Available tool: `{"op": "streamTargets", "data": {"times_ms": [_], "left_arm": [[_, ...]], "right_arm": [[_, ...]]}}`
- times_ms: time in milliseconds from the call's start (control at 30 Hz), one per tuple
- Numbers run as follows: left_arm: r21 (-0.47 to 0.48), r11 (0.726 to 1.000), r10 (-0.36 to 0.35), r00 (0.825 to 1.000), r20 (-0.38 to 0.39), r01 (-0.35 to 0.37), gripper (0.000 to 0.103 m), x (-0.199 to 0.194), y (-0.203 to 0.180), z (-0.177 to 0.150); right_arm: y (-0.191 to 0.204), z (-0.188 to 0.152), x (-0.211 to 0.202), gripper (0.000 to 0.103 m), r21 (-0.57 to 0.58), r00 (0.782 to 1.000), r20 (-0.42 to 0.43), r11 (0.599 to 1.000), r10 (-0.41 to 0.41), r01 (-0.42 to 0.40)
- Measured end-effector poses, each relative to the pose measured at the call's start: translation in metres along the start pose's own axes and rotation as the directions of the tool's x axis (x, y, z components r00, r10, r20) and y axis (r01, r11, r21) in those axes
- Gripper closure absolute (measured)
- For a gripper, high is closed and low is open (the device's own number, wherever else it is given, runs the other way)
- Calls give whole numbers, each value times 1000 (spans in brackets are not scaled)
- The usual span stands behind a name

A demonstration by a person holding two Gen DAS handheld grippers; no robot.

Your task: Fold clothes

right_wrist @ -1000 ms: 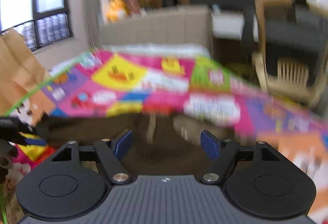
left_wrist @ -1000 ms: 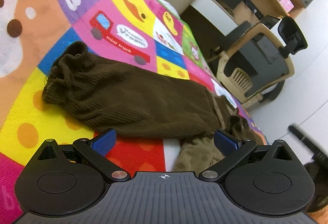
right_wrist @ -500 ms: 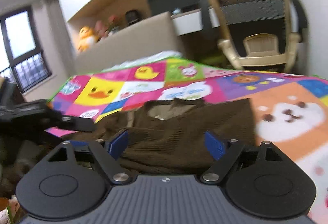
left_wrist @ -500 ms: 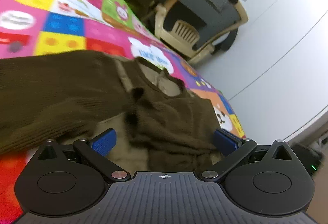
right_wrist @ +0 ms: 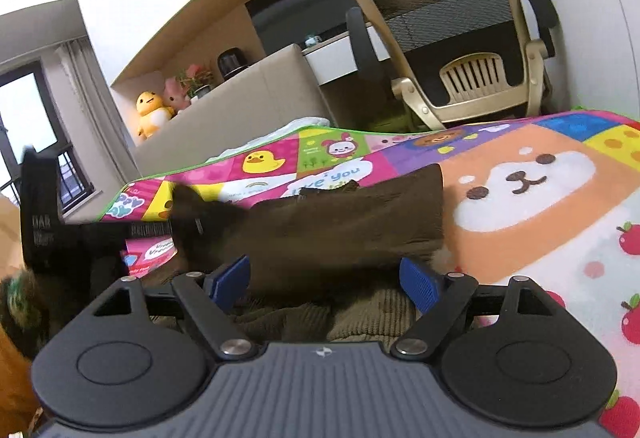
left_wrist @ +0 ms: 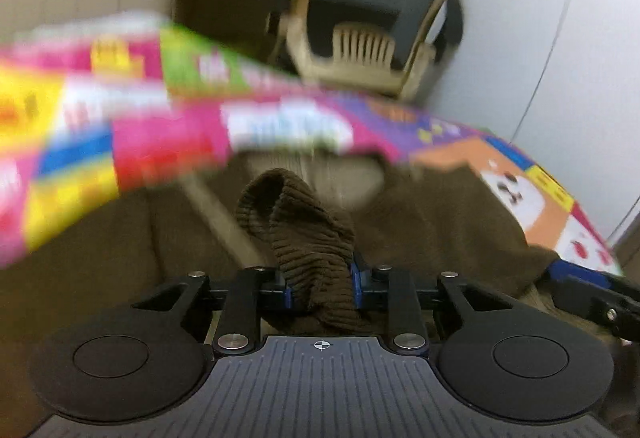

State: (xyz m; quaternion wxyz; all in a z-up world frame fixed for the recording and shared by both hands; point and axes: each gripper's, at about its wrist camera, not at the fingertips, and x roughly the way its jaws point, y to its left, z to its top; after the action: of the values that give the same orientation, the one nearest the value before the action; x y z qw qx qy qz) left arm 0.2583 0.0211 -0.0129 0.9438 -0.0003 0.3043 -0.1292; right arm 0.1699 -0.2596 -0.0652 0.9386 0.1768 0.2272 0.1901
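From my right gripper point(right_wrist: 326, 284) the way ahead is blocked low by the brown sweater point(right_wrist: 344, 222), which lies across the mat point(right_wrist: 520, 205) right in front of the open jaws. To the right of it the mat is bare, so I have room there. On the left, the left gripper point(right_wrist: 188, 226) crosses over the sweater's edge. Beyond the mat's far edge the chair point(right_wrist: 460, 37) stands in the way.

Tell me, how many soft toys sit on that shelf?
2: a yellow plush duck and a pink plush rabbit side by side on the wooden shelf; others may be hidden.
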Motion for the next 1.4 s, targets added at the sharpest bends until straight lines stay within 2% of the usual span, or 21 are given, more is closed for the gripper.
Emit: {"op": "streamTargets", "data": {"times_ms": [67,167,333,400,433,533,600,700,767,833,867,900,967,1000,1033,1067,1100,1167,1233,1333,1400], "left_arm": [[59,996,68,994,85,-74,76,-8,-2,8],[52,992,109,993,40,-111,74,1,7,4],[71,985,163,985,-49,-159,42,17,17,-21],[-29,992,125,991,-37,-126,38,-8,32,-14],[-77,991,112,993,-28,-114,30,-22,41,-12],[-207,970,130,992,-1,-127,24,-77,77,-12],[-299,936,189,982,-23,-187,22,-111,104,-22],[-468,852,213,972,-99,-235,20,-151,138,-55],[-606,763,171,975,-143,-223,18,-158,162,-77],[-712,661,157,972,-176,-236,18,-152,186,-95],[-741,625,162,970,-183,-244,19,-147,194,-100],[-761,599,172,968,-182,-250,20,-142,200,-103],[-770,577,214,960,-180,-273,21,-130,206,-102],[-743,596,251,950,-186,-303,29,-123,203,-97],[-711,617,290,938,-191,-336,49,-116,200,-93],[-659,652,333,923,-195,-374,67,-109,197,-88],[-601,687,372,908,-191,-408,92,-101,194,-82],[-541,721,406,897,-175,-432,93,-96,191,-72],[-510,756,414,904,-112,-409,94,-97,181,-49],[-412,836,418,907,52,-362,95,-105,148,-3],[-320,897,372,912,174,-305,95,-110,112,24]], "right_arm": [[2,0,1,20,-12,1000,-5,1000,8,-8],[3,0,2,20,-16,1000,-9,1000,8,-9],[3,0,0,18,-10,1000,4,1000,11,-11],[3,0,-1,18,-10,1000,9,1000,12,-12],[3,0,-1,18,-8,1000,10,1000,14,-14],[2,0,-1,17,-6,1000,10,1000,15,-15],[2,0,0,17,-8,1000,9,1000,15,-15],[2,0,0,17,-10,1000,7,1000,15,-15],[2,0,0,17,-10,1000,7,1000,15,-15],[3,0,-1,17,-14,1000,11,1000,14,-14],[3,0,-1,16,-16,1000,12,1000,14,-14],[3,0,-1,16,-18,1000,14,1000,14,-14],[3,0,-2,16,-18,1000,15,1000,15,-15],[2,0,-2,16,-14,1000,15,1000,17,-17],[2,0,-2,16,-11,1000,16,1000,19,-19],[1,0,-2,16,-7,1000,18,1000,21,-21],[1,0,-3,16,-8,1000,20,1000,23,-23],[1,0,-3,16,-8,999,25,1000,27,-27],[1,0,-4,16,-7,999,28,999,32,-32],[-1,0,-4,16,2,999,30,999,39,-39],[-2,0,-4,16,15,999,30,999,38,-38]]}}
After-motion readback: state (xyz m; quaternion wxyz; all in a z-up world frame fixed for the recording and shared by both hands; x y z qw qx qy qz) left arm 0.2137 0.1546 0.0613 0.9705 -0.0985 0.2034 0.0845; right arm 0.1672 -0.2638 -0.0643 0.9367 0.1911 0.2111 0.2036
